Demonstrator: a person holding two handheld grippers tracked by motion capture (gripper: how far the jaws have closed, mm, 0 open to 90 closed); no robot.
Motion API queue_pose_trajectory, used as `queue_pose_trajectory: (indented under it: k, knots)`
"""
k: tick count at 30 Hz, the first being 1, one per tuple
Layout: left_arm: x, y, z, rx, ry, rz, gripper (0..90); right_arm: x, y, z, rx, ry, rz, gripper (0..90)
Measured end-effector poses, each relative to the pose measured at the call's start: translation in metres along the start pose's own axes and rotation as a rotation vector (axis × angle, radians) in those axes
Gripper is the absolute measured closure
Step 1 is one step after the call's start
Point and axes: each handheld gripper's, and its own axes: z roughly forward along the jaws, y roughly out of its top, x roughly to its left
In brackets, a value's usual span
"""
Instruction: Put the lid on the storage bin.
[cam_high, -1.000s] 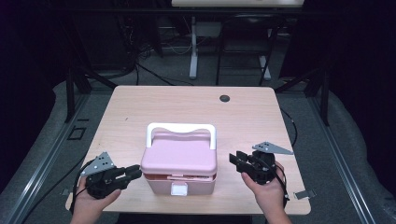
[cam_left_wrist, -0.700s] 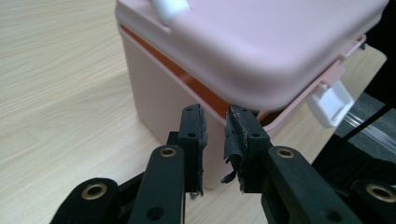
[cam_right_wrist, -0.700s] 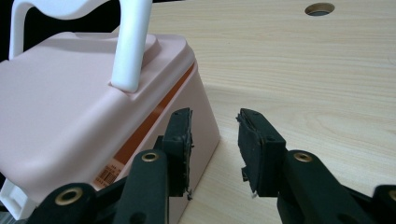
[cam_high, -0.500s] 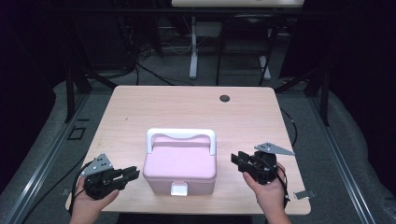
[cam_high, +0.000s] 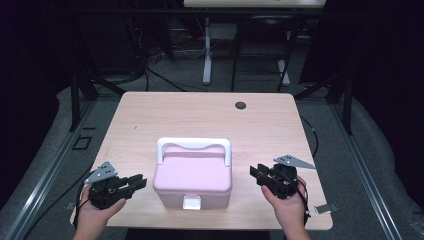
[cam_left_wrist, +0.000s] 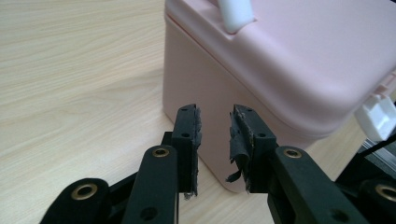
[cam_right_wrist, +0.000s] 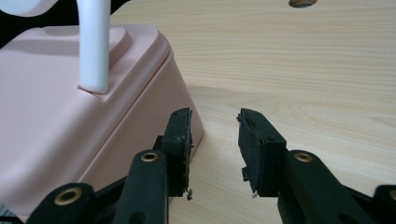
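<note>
The left gripper (cam_high: 136, 182) hangs just beside the left wall of the pale pink plastic carry box (cam_high: 192, 176), jaws parted with nothing between them. The right gripper (cam_high: 257, 175) mirrors it near the opposite wall, jaws likewise parted and empty, a little farther off. Both point inward, which reads as readying to steady or shift the box from two sides (a judgement, not a certainty). The box sits at the near middle of the light wooden table (cam_high: 150, 115), lid down, its white arched handle (cam_high: 194, 145) upright and its white front latch (cam_high: 192, 202) facing the person. A small dark round hole (cam_high: 240, 105) lies well apart, toward the far edge.
</note>
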Motion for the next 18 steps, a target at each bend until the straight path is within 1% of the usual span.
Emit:
queue_pose_trajectory:
  k: [1, 2, 3, 4, 5, 8, 9, 11, 12, 16, 17, 18]
  knots:
    - [0.002, 0.001, 0.000, 0.005, 0.004, 0.005, 71.2, 0.000, 0.000, 0.000, 0.002, -0.001, 0.002, 64.0]
    - [0.003, 0.001, 0.001, 0.003, 0.006, -0.002, 70.9, -0.001, -0.001, 0.001, 0.003, -0.004, 0.002, 63.8]
    - [0.007, 0.001, 0.003, 0.001, 0.016, 0.000, 69.5, -0.001, -0.002, 0.002, 0.003, -0.012, -0.002, 63.4]
    - [0.007, 0.001, 0.003, 0.001, 0.016, 0.000, 68.9, -0.001, -0.002, 0.002, 0.003, -0.012, -0.002, 63.4]
    - [0.010, 0.002, 0.005, 0.000, 0.027, -0.006, 68.0, -0.002, -0.004, 0.004, 0.003, -0.018, -0.004, 62.8]
    - [0.014, 0.002, 0.007, -0.005, 0.038, -0.009, 67.1, -0.003, -0.006, 0.006, 0.000, -0.028, -0.011, 61.7]
    - [0.018, 0.002, 0.008, 0.000, 0.046, -0.018, 65.9, -0.004, -0.008, 0.008, -0.002, -0.032, -0.013, 60.7]
    - [0.020, 0.001, 0.010, -0.002, 0.051, -0.021, 65.5, -0.004, -0.008, 0.008, 0.000, -0.033, -0.008, 60.0]
    - [0.023, 0.001, 0.012, 0.000, 0.057, -0.033, 64.4, -0.006, -0.010, 0.010, -0.004, -0.038, -0.011, 58.9]
    - [0.028, 0.001, 0.016, 0.002, 0.068, -0.039, 62.0, -0.008, -0.013, 0.013, -0.011, -0.052, -0.016, 57.2]
    - [0.031, 0.001, 0.019, 0.002, 0.074, -0.044, 61.1, -0.010, -0.015, 0.015, -0.015, -0.069, -0.031, 56.3]
    - [0.031, 0.001, 0.019, 0.002, 0.074, -0.044, 60.4, -0.010, -0.015, 0.015, -0.015, -0.069, -0.031, 56.3]
